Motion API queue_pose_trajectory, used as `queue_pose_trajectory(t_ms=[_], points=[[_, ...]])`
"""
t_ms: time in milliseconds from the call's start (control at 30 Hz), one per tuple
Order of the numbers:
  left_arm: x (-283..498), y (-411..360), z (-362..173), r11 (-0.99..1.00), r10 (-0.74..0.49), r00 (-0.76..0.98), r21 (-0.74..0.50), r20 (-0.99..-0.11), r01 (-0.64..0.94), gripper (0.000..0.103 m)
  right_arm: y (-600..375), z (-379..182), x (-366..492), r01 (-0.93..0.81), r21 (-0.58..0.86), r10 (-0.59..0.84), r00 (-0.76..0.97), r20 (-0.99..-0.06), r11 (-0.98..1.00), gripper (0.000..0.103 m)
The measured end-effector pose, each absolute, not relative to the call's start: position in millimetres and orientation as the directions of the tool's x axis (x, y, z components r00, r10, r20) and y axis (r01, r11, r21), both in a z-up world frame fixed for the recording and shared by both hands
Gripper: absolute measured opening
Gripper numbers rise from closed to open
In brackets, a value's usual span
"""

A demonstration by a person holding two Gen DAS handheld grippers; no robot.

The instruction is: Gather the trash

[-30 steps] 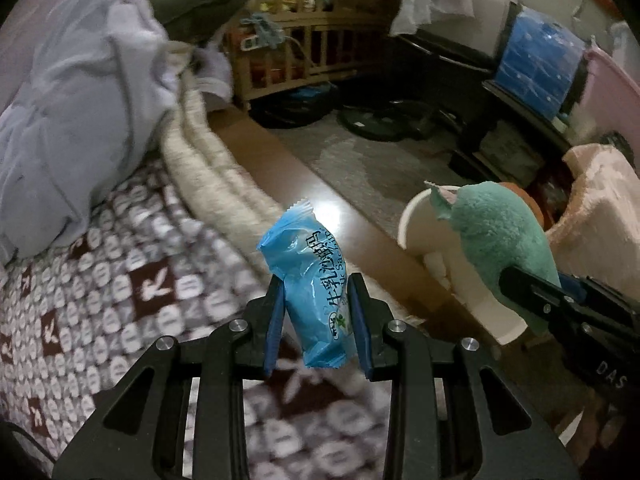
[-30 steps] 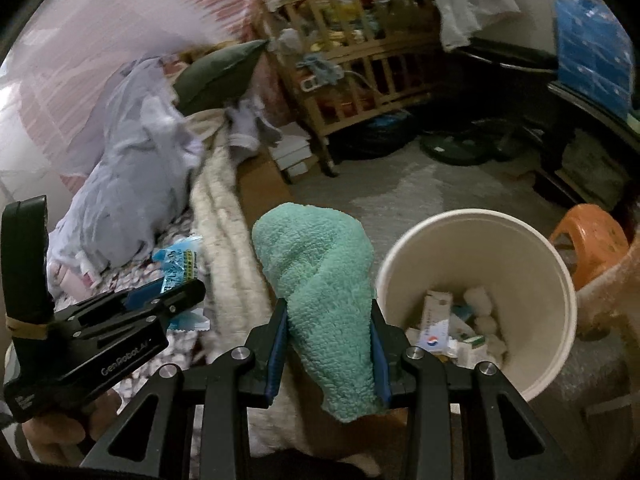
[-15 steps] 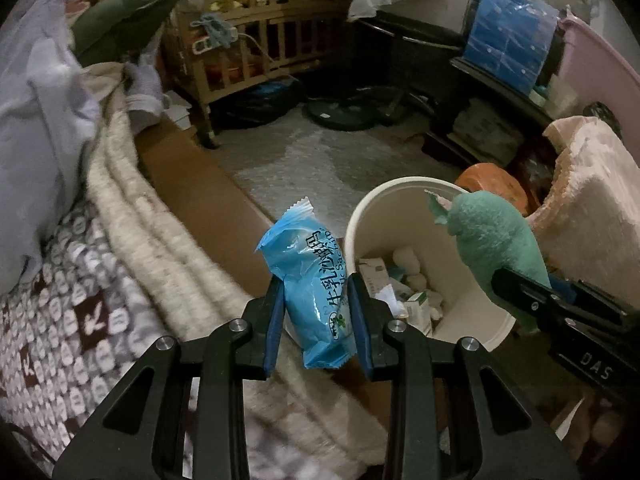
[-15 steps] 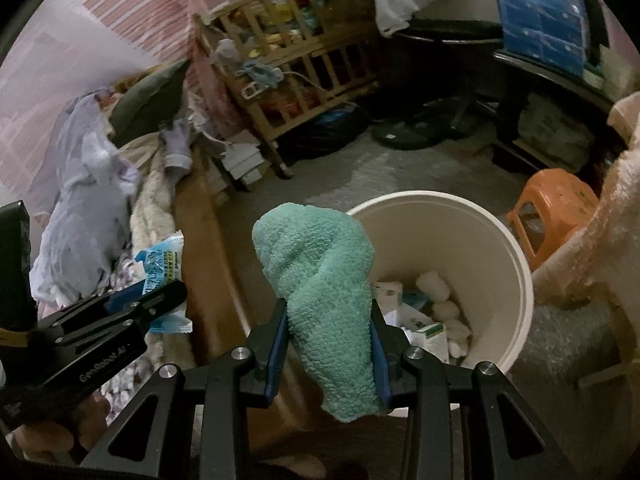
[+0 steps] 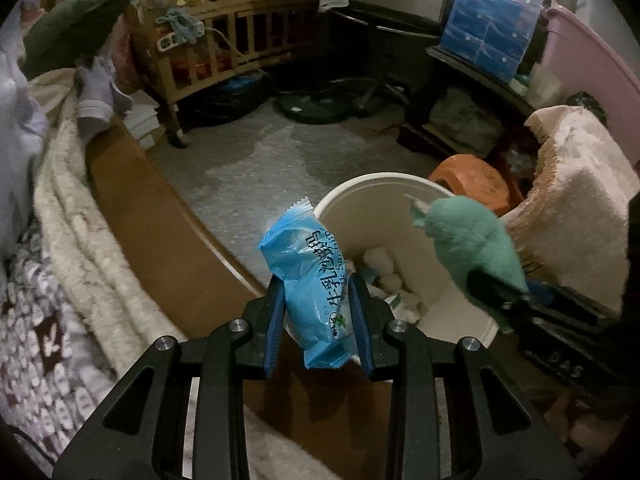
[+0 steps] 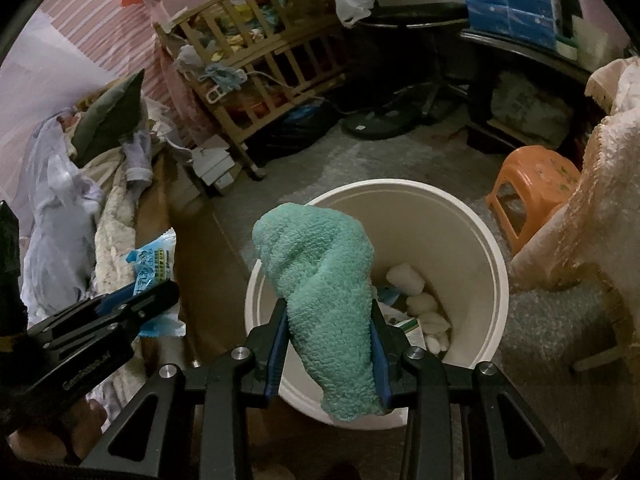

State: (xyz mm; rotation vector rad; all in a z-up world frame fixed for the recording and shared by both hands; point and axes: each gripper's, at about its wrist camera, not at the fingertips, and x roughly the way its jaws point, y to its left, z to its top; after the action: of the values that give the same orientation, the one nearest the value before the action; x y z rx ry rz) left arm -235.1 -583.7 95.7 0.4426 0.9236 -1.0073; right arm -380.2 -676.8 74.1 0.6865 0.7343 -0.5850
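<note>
The left gripper [image 5: 318, 312] is clamped on a blue snack wrapper [image 5: 310, 280], its 2 fingers pressing the packet's lower half while the crimped top sticks up. The wrapper hangs just beside the near-left rim of the white trash bucket [image 6: 486, 240], over the brown bed edge [image 5: 160, 216]. The right gripper [image 6: 328, 344] is closed on a folded teal terry cloth [image 6: 320, 272], which is held over the bucket's near-left rim. Inside the bucket lie white crumpled tissues [image 6: 416, 292] and small cartons. An orange plastic stool [image 6: 532, 188] stands near the bucket's far-right side.
</note>
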Motion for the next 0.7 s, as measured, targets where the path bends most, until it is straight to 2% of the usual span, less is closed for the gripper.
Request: queue_pose_trajectory(t_ms=[67,100,133,200,400,700], points=[[-233.4,-584.5,95.7,0.481,-0.539,0.186,-0.119,-0.821,0.869,0.035,-680.6,68.8,-377.5,0.696,0.351,-0.227,0.593,-0.773,0.626,0.047],[-232.3,-583.7,96.0,0.481,-0.548,0.177,-0.134,-0.818,0.867,0.045,-681.5,67.4,-377.6,0.703,0.352,-0.228,0.588,-0.776,0.618,0.05],[-231.2,-581.8,96.4,0.479,-0.561,0.165,-0.156,-0.811,0.864,0.054,-682.5,66.1,-378.7,0.706,0.357,-0.229,0.59,-0.774,0.612,0.051],[-229.6,-579.2,97.7,0.479,-0.58,0.149,-0.186,-0.801,0.858,0.059,-681.7,64.5,-380.8,0.707,0.363,-0.223,0.59,-0.776,0.607,0.051],[-232.0,-568.2,102.5,0.504,-0.571,0.194,-0.155,-0.798,0.849,0.06,-672.5,69.4,-384.3,0.704,0.343,-0.243,0.59,-0.77,0.622,0.051],[-236.5,-532.2,129.8,0.546,-0.59,0.314,-0.081,-0.744,0.834,0.06,-645.7,112.0,-383.6,0.717,0.215,-0.394,0.578,-0.714,0.663,0.051]])
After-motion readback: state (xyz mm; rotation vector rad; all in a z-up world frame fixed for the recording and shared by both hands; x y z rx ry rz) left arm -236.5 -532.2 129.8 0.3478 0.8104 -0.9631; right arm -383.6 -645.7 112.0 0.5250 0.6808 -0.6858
